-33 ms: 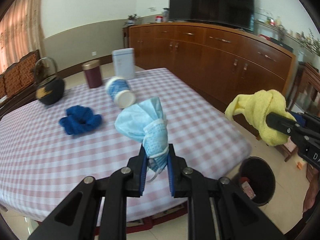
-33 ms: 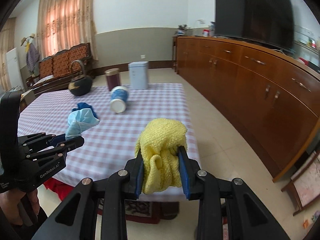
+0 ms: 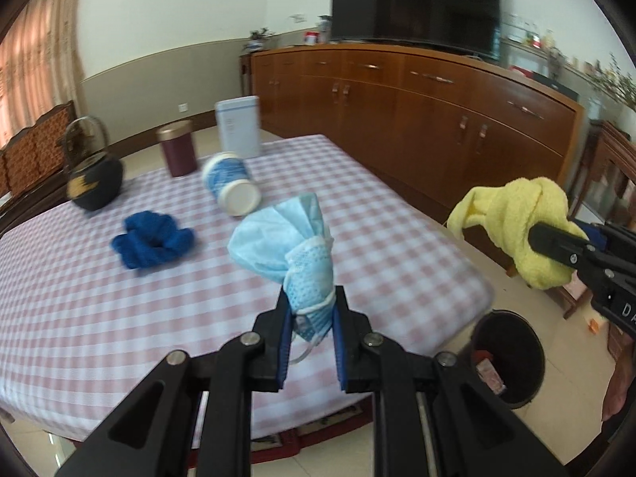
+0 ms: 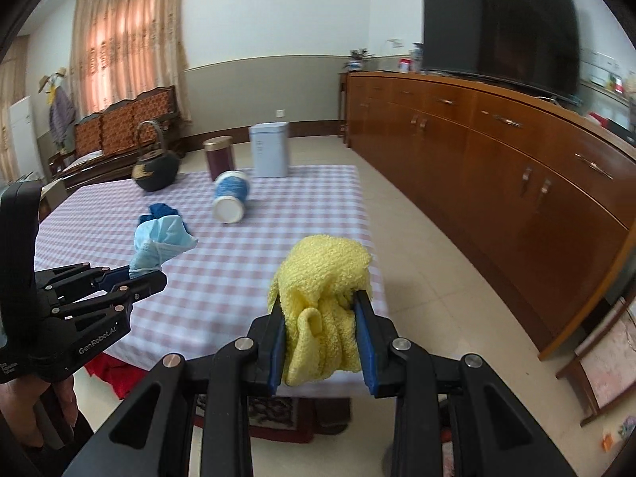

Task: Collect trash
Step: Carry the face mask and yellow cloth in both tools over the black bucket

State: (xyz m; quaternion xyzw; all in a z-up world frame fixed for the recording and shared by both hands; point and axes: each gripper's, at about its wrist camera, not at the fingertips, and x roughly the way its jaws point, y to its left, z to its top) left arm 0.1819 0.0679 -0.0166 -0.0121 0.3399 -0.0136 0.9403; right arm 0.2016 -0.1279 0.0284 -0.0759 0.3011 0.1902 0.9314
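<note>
The left tongs [image 3: 311, 332] are clamped on a crumpled blue face mask [image 3: 292, 250], pinching it near its folded lower end, with an ear loop dangling below the pads. The right tongs [image 4: 321, 344] are clamped on a bunched yellow cloth [image 4: 324, 298], which bulges above and between the pads. Both loads hang in the air, the mask over the near part of the desk [image 3: 99, 318] and the cloth just off its corner, above the floor.

Both look light, soft and limp. They should crush easily and are unlikely to slip, though a loose fold or the ear loop could snag on release. A pinch through the thickest bunch seems the safest hold.

The black bin [image 3: 507, 357] stands on the floor beside the desk corner, some scraps already inside.

On the desk I count one blue cloth [image 3: 153, 238], one blue-and-white cup lying on its side [image 3: 232, 189], one dark red canister [image 3: 177, 153], one pale tin [image 3: 238, 125] and one black kettle [image 3: 93, 177].
</note>
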